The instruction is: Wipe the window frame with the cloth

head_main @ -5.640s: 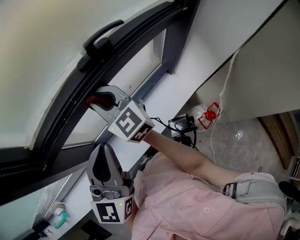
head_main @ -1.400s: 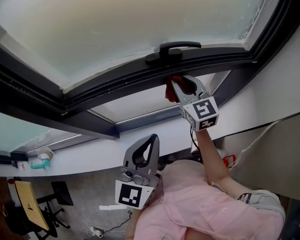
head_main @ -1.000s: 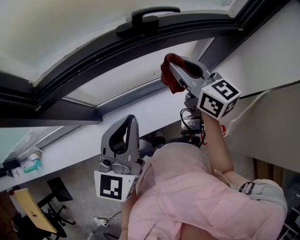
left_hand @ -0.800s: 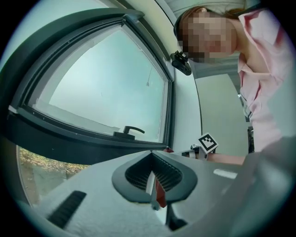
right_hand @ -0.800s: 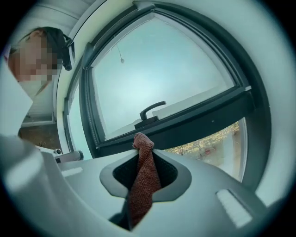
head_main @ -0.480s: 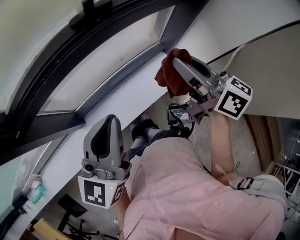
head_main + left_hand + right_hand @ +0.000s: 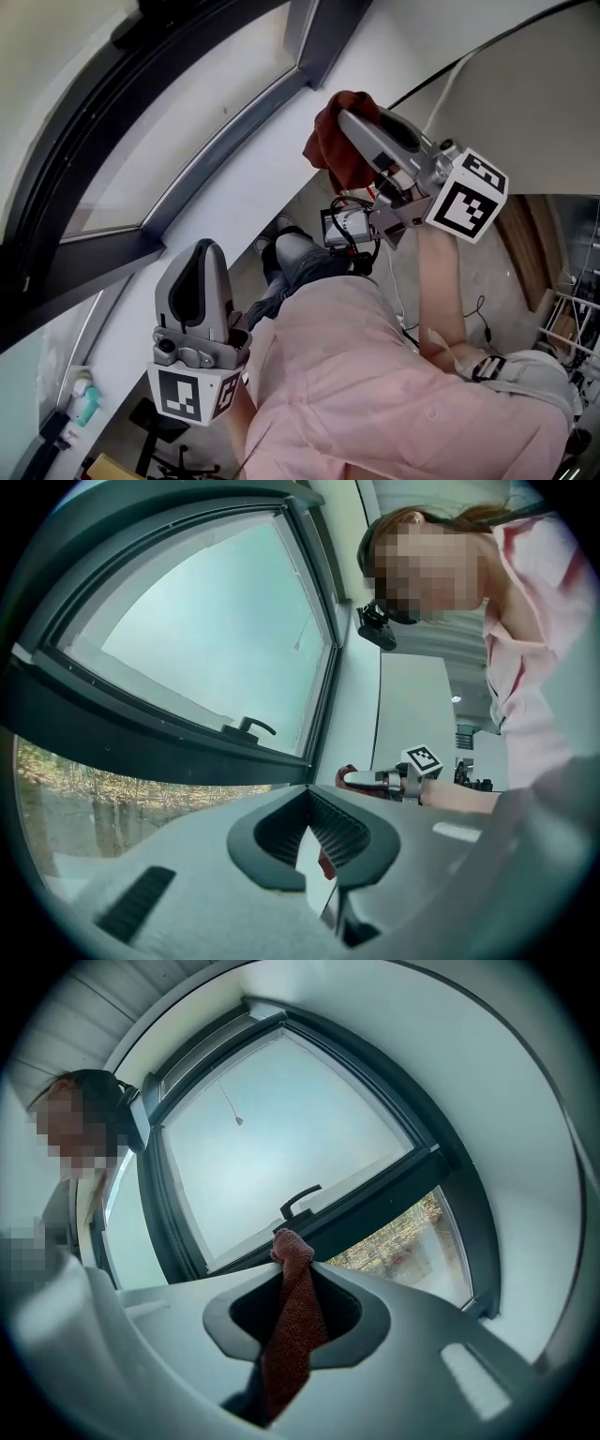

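In the head view my right gripper [image 7: 343,120] is shut on a bunched red cloth [image 7: 333,145], held in the air off the dark window frame [image 7: 314,37] and in front of the white wall below it. The right gripper view shows the cloth [image 7: 295,1321] pinched between the jaws, with the frame [image 7: 394,1199] and its black handle [image 7: 300,1202] some way ahead. My left gripper [image 7: 199,255] stands low at the left, shut and holding nothing. The left gripper view looks up at the frame [image 7: 323,667], with the right gripper [image 7: 361,778] beyond its own jaws.
A white sill [image 7: 122,319] runs under the window, with a teal bottle [image 7: 82,401] at its lower left end. A black device with cables [image 7: 342,225] lies on the floor below the right gripper. A wire rack [image 7: 574,309] stands at the right edge.
The right gripper has drawn away from the window frame, carrying the cloth down and toward me. The head view has swung, so the frame now sits at the upper left. The left gripper stays shut.
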A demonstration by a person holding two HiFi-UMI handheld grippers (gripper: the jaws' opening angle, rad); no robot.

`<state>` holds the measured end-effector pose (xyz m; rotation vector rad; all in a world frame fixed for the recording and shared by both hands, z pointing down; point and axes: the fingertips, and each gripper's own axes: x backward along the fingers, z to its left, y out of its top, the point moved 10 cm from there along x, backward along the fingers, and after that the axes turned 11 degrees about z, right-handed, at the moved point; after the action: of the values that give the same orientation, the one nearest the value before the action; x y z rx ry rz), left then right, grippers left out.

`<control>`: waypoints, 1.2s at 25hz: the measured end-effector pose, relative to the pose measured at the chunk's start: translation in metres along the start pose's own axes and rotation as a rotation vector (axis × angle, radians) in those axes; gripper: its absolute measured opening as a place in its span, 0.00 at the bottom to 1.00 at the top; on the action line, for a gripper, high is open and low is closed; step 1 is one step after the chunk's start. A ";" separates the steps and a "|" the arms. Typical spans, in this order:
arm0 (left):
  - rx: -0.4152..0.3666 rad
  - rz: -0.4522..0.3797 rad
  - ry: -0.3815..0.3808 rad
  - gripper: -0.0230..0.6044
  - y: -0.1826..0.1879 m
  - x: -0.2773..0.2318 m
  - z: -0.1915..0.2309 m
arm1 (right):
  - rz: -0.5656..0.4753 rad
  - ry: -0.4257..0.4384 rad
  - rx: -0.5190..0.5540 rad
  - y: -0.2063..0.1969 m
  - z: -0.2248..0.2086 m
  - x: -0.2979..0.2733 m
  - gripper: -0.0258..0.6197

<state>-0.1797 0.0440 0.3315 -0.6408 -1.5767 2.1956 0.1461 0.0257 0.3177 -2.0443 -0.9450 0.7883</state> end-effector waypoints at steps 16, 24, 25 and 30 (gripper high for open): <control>0.009 0.015 0.053 0.03 -0.003 0.005 0.007 | -0.031 -0.049 -0.005 0.010 0.009 0.000 0.13; 0.020 0.003 0.038 0.03 0.009 -0.036 0.002 | -0.039 -0.063 -0.022 0.029 -0.019 0.010 0.13; 0.020 0.002 0.032 0.03 0.012 -0.052 -0.003 | -0.044 -0.067 -0.024 0.038 -0.030 0.016 0.13; 0.023 0.000 0.031 0.03 0.017 -0.086 -0.013 | -0.070 -0.073 -0.034 0.059 -0.061 0.027 0.13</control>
<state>-0.1017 0.0030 0.3244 -0.6644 -1.5344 2.1900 0.2281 -0.0010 0.2970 -2.0115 -1.0715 0.8194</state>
